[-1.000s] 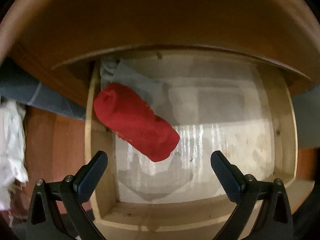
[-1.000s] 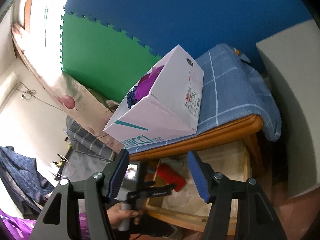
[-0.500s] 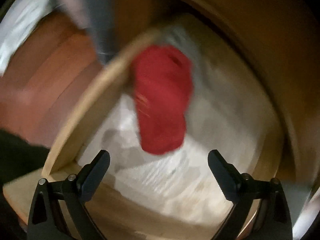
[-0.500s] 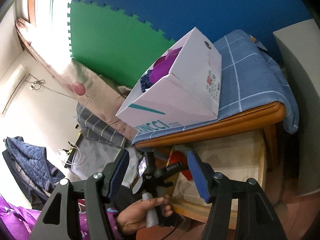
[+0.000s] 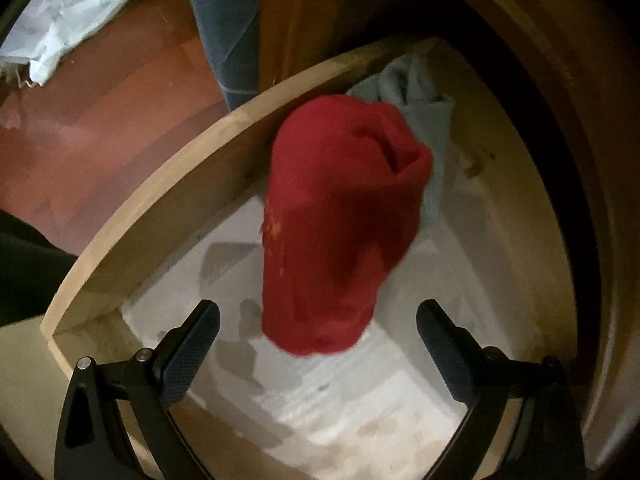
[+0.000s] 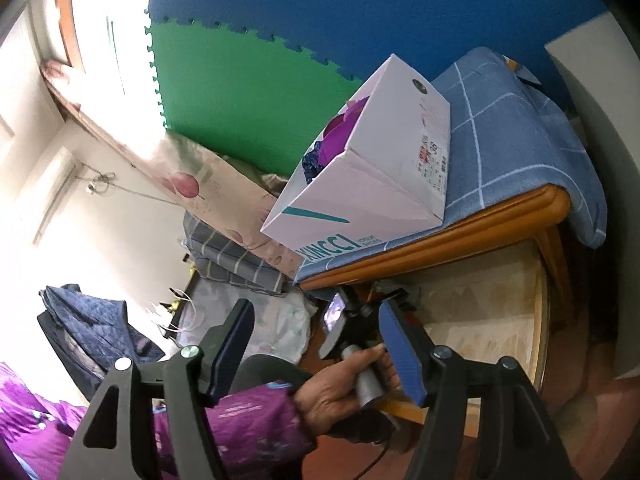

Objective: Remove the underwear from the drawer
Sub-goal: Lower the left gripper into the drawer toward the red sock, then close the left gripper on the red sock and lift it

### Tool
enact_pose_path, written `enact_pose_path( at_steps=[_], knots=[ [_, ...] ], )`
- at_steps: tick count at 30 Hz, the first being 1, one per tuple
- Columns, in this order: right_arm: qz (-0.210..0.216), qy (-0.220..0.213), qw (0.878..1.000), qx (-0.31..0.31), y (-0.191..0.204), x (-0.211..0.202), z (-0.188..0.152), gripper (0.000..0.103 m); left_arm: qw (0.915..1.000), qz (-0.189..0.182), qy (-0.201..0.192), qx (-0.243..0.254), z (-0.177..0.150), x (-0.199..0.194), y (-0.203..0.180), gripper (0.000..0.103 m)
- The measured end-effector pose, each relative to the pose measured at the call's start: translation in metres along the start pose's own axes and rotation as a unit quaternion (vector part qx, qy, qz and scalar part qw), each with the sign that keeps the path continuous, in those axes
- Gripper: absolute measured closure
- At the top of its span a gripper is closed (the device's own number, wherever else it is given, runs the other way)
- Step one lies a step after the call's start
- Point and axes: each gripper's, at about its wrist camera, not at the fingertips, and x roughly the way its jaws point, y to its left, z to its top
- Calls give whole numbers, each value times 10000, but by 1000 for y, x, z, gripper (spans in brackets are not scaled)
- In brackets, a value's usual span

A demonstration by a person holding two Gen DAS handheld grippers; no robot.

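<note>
Blue and green foam mats cover the wall behind a bed with a blue checked sheet (image 6: 516, 128), and the open wooden drawer (image 5: 168, 200) sits under that bed's frame.

Over the drawer, the left gripper (image 5: 318, 344) points steeply down with its jaws spread wide and nothing between the pads. Just beyond its fingertips lies the rolled red underwear (image 5: 340, 224) on the drawer's pale lining, its far end against the drawer's side wall. Behind the roll, deeper in the drawer, is a crumpled grey-blue cloth (image 5: 428, 120). Outside the drawer wall, reddish wood floor (image 5: 100, 120) shows, with a pale plastic bag (image 5: 76, 12) on it.

The right gripper (image 6: 316, 350) is held off to the side of the drawer, nearly level, jaws opening with nothing in them. Past it a hand (image 6: 340, 388) in a purple sleeve grips the left tool's handle; the red roll is hidden there, probably by the tool. Above the drawer, a white shoebox (image 6: 380, 168) rests on the sheet.
</note>
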Motion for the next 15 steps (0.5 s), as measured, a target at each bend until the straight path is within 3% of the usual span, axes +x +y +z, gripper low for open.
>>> enact_pose_path(
  at_steps=[5, 8, 10, 11, 12, 13, 15],
  knots=[
    [101, -62, 9996, 265, -12, -9, 1, 35, 9991, 213, -139, -340, 3, 16, 0, 8],
    [170, -64, 9990, 406, -17, -11, 1, 34, 9977, 542, -14, -415, 7, 25, 2, 23],
    [189, -49, 9985, 504, -21, -11, 2, 34, 9973, 589, -183, -397, 6, 22, 0, 28],
    [185, -43, 9983, 552, -22, -11, 2, 34, 9970, 685, -202, -305, 7, 24, -5, 40],
    [188, -37, 9981, 588, -24, -10, 3, 34, 9961, 826, -209, -236, 7, 24, -8, 61],
    [194, -32, 9978, 629, -25, -9, 3, 34, 9956, 881, -236, -211, 8, 21, -10, 73],
    [173, -23, 9971, 736, -30, -8, 4, 34, 9982, 485, -111, -326, 7, 22, -10, 76]
  ],
)
